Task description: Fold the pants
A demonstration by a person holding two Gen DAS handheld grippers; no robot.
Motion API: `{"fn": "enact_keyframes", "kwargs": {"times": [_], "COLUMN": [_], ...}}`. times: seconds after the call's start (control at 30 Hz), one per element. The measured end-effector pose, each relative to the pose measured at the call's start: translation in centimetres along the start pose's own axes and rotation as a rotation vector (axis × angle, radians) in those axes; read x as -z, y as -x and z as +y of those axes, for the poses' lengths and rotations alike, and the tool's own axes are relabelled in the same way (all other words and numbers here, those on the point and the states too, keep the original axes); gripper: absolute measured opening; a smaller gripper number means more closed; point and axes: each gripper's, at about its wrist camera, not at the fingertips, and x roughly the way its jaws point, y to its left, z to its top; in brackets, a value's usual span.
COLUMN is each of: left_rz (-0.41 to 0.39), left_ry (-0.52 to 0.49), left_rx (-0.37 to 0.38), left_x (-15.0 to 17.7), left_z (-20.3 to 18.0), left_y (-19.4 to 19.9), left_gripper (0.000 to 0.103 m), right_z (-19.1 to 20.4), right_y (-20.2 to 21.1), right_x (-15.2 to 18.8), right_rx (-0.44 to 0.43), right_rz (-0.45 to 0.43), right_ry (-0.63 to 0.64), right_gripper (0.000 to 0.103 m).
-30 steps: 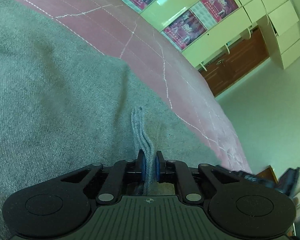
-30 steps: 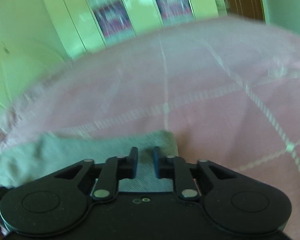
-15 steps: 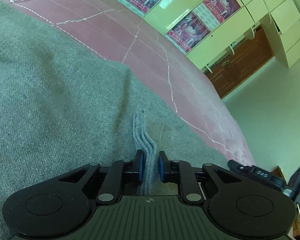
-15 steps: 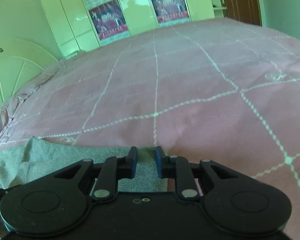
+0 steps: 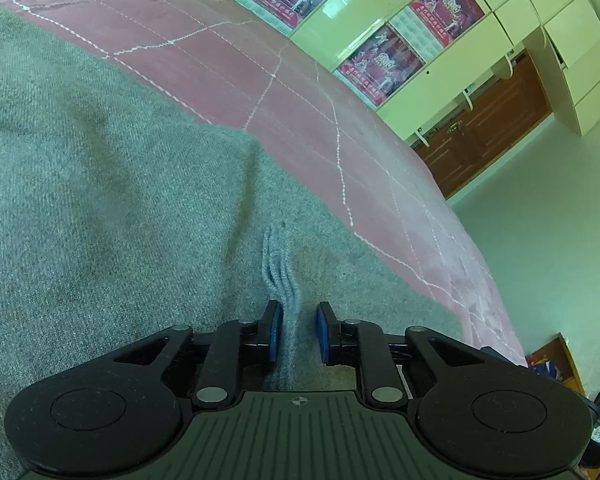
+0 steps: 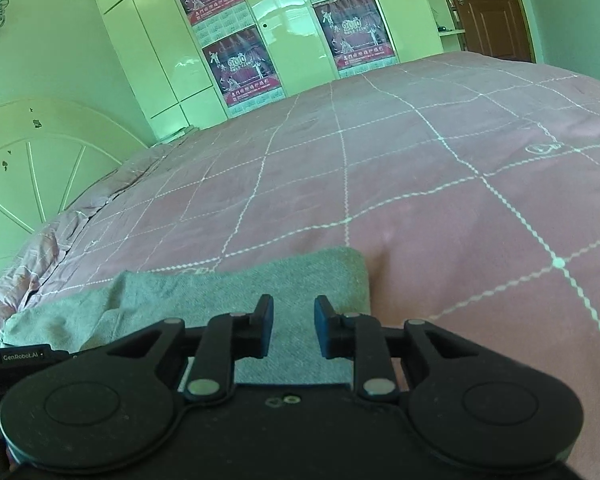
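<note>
The grey pants (image 5: 100,200) lie spread on the pink bedspread (image 5: 300,80). In the left wrist view a pinched ridge of grey fabric (image 5: 278,268) stands up between the jaws of my left gripper (image 5: 298,332). The jaws are parted and no longer press the ridge. In the right wrist view a folded edge of the pants (image 6: 300,280) lies under my right gripper (image 6: 294,328), which is open and holds nothing. The corner of the fabric ends just right of its fingers.
The pink quilted bedspread (image 6: 420,180) stretches ahead. A cream headboard (image 6: 40,160) is at the left. Wardrobes with posters (image 6: 260,40) line the far wall. A brown door (image 6: 488,4) is at the right. The bed's edge (image 5: 492,320) drops to the floor.
My left gripper's jaws have opened off the fabric ridge. My right gripper has opened slightly and pulled back and up, so the pants edge shows further ahead of it.
</note>
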Motion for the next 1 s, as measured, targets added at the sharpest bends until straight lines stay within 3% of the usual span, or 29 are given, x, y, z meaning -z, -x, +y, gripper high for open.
{"fn": "enact_keyframes", "kwargs": {"times": [0.2, 0.33, 0.43, 0.53, 0.57, 0.63, 0.7, 0.87, 1.0], "left_rz": [-0.035, 0.005, 0.002, -0.002, -0.014, -0.055, -0.115, -0.186, -0.237], "left_ry": [-0.018, -0.026, -0.014, -0.004, -0.012, -0.04, -0.078, -0.143, -0.113], "left_rx": [-0.014, -0.051, -0.045, -0.043, -0.045, -0.04, -0.056, -0.104, -0.227], "left_x": [-1.7, -2.2, -2.2, -2.2, -2.2, -1.7, -1.1, -1.1, -1.8], "left_z": [-0.2, 0.7, 0.8, 0.6, 0.5, 0.6, 0.6, 2.8, 6.9], "left_y": [-0.4, -2.3, -2.3, -1.3, -0.6, 1.8, 4.9, 12.6, 17.1], "left_gripper": [0.018, 0.026, 0.026, 0.028, 0.033, 0.081, 0.103, 0.103, 0.103], "right_z": [0.4, -0.6, -0.3, -0.6, -0.7, -1.1, -1.3, -1.2, 0.3], "right_y": [-2.4, -6.2, -5.7, -2.7, -1.8, -0.1, 1.4, 3.5, 3.6], "right_x": [-1.7, -1.3, -1.6, -1.7, -1.4, -0.5, 0.6, 2.9, 2.8], "right_rx": [0.008, 0.043, 0.04, 0.002, 0.006, 0.003, -0.003, -0.014, -0.043], "right_rz": [-0.012, 0.107, 0.103, 0.014, 0.008, -0.003, -0.01, -0.018, -0.007], "right_ry": [0.015, -0.004, 0.016, -0.013, -0.015, -0.03, -0.037, -0.066, -0.04], "right_gripper": [0.016, 0.015, 0.015, 0.021, 0.021, 0.022, 0.023, 0.033, 0.034]}}
